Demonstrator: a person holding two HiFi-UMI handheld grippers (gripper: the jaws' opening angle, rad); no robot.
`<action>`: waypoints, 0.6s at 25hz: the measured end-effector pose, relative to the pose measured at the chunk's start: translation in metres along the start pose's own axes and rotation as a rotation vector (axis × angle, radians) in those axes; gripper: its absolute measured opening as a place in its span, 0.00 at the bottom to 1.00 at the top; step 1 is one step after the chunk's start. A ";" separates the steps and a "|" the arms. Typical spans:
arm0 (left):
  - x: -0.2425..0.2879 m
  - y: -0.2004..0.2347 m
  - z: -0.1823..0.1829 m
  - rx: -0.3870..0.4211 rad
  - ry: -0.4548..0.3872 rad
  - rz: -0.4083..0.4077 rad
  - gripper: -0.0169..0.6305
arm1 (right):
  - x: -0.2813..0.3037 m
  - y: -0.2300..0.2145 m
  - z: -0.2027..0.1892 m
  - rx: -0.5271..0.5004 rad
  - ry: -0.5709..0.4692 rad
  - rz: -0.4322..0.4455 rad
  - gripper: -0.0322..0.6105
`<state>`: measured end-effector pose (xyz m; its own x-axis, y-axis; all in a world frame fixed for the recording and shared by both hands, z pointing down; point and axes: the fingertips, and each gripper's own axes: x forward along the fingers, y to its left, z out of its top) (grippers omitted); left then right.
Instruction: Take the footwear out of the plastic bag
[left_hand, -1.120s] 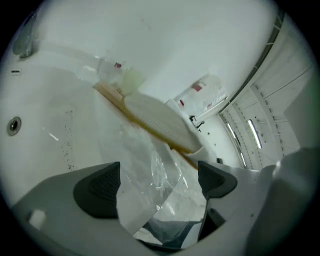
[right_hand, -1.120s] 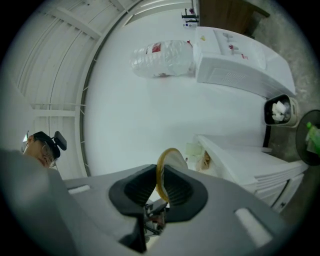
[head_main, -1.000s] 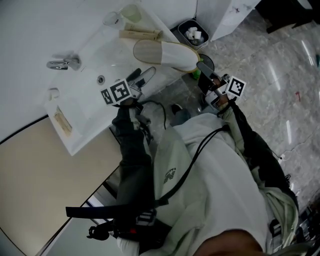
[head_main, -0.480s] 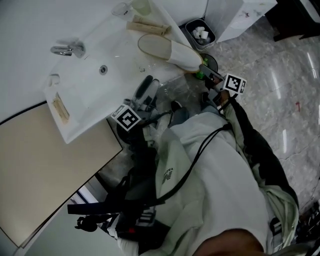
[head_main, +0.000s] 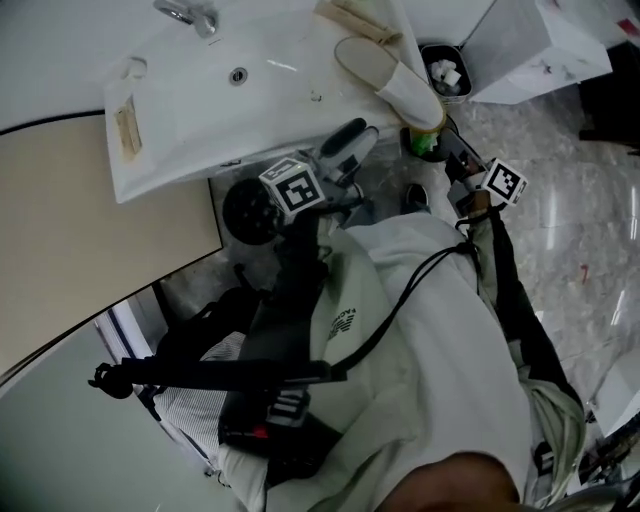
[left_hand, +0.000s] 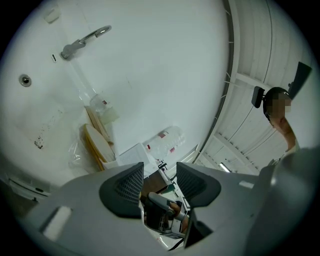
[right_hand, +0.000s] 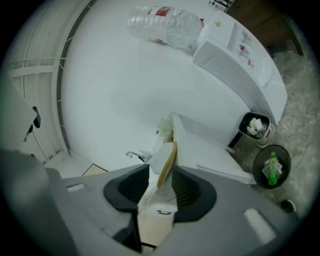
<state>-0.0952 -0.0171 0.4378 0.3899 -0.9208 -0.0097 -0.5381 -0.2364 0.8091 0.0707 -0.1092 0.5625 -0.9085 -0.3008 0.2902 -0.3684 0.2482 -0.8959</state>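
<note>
Looking along right gripper (right_hand: 159, 176), slipper (right_hand: 167, 161) is seen between just-opened jaws, ungripped; left gripper (left_hand: 160, 175), just closed halfway, is empty. Bottle's (right_hand: 162, 22) red label, gripper views only, is unreadable.

White washbasin (head_main: 200, 110) with chrome tap (head_main: 188, 14) is sitting above a beige panel (head_main: 90, 250), grey marbled floor (head_main: 590, 220) is catching light streaks, small tissue-filled bin (right_hand: 242, 145) is standing beside a round dark bin (right_hand: 260, 175).
</note>
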 end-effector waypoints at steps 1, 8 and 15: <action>0.002 -0.002 -0.002 -0.003 -0.005 -0.001 0.35 | -0.008 -0.001 0.004 0.004 -0.011 -0.003 0.27; -0.001 -0.010 -0.014 -0.031 -0.047 0.000 0.21 | -0.085 0.020 0.061 -0.007 -0.259 0.131 0.17; -0.001 -0.017 -0.019 -0.086 -0.112 0.009 0.04 | -0.091 0.115 0.063 -0.346 -0.189 0.302 0.05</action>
<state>-0.0718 -0.0061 0.4352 0.2967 -0.9528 -0.0642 -0.4730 -0.2050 0.8569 0.1235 -0.1117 0.4119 -0.9449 -0.3220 -0.0595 -0.1675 0.6314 -0.7572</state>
